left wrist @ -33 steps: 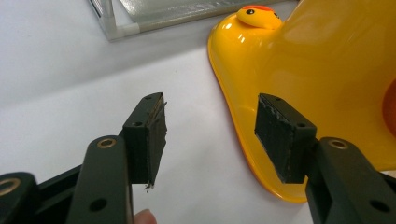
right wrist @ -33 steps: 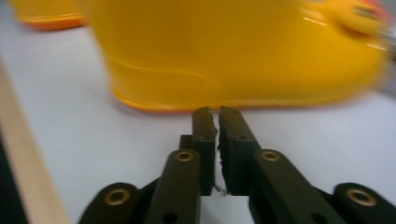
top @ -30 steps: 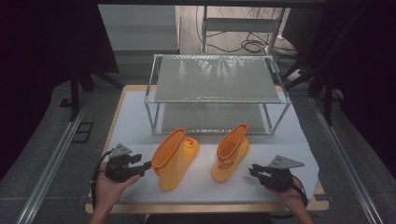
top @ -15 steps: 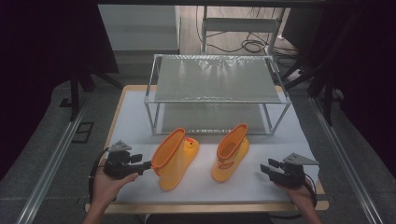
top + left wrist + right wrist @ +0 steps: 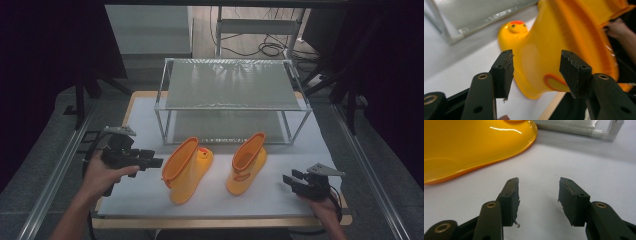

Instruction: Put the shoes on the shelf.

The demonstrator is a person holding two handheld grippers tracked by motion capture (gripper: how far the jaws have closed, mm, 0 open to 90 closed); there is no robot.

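Note:
Two yellow rubber boots with orange trim stand on the white table top (image 5: 145, 197). The left boot (image 5: 186, 169) has a duck face on its toe (image 5: 517, 25), and the right boot (image 5: 247, 162) stands beside it. My left gripper (image 5: 158, 161) hangs open just left of the left boot, lifted off the table. Its jaws frame the boot's shaft (image 5: 574, 32) without touching it. My right gripper (image 5: 289, 179) sits low, right of the right boot (image 5: 469, 145). Its jaws (image 5: 537, 195) have just been opening and hold nothing.
A two-tier metal rack (image 5: 160, 107) with mesh shelves stands behind the boots, and its lower edge shows in the left gripper view (image 5: 474, 15) and the right gripper view (image 5: 586, 130). The table's wooden front edge (image 5: 220, 222) lies close to both hands. Cables lie on the floor beyond.
My left gripper has risen beside the left boot. My right gripper has drawn back to the right, away from the right boot, and its jaws have spread.

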